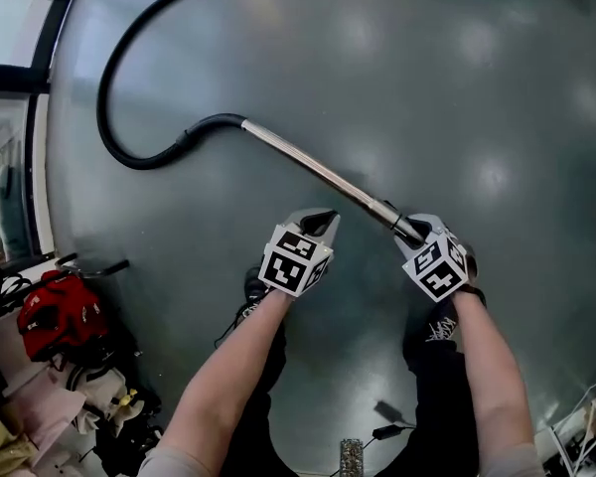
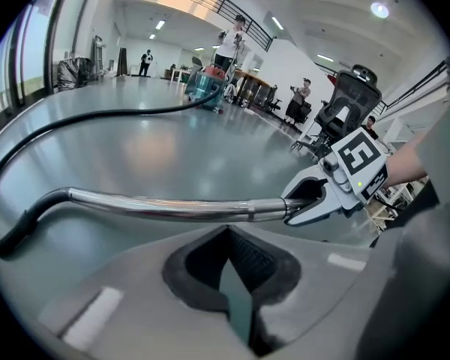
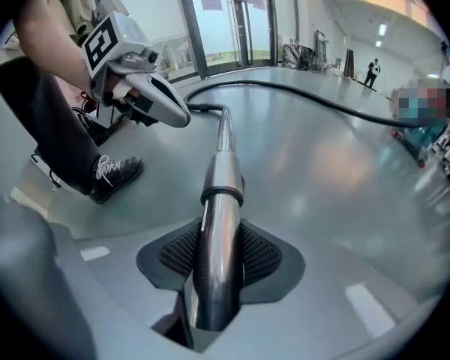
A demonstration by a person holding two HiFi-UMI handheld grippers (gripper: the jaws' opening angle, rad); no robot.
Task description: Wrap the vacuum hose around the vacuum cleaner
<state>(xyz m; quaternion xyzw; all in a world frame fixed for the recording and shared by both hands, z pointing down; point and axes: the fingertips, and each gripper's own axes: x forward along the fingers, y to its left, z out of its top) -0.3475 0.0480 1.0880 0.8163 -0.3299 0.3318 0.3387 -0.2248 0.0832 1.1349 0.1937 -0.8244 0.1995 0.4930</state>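
A black hose (image 1: 114, 68) curves across the grey floor and joins a metal wand (image 1: 313, 167). My right gripper (image 1: 412, 232) is shut on the wand's near end, and the tube lies between its pads (image 3: 259, 257). The left gripper (image 1: 323, 219) hovers just left of the wand, shut with nothing in it. In the left gripper view the wand (image 2: 165, 205) runs across to the right gripper (image 2: 315, 197). The hose (image 2: 97, 118) leads far back to a teal vacuum cleaner (image 2: 205, 88). The right gripper view shows the hose (image 3: 285, 88) bending right and the left gripper (image 3: 176, 115) beside the wand.
Glass walls (image 1: 10, 117) run along the left. A red bag (image 1: 55, 316) and other clutter lie at the lower left. Office chairs (image 2: 352, 88) and desks stand to the right, and people stand far off near the vacuum. The holder's shoe (image 3: 109, 175) is close by.
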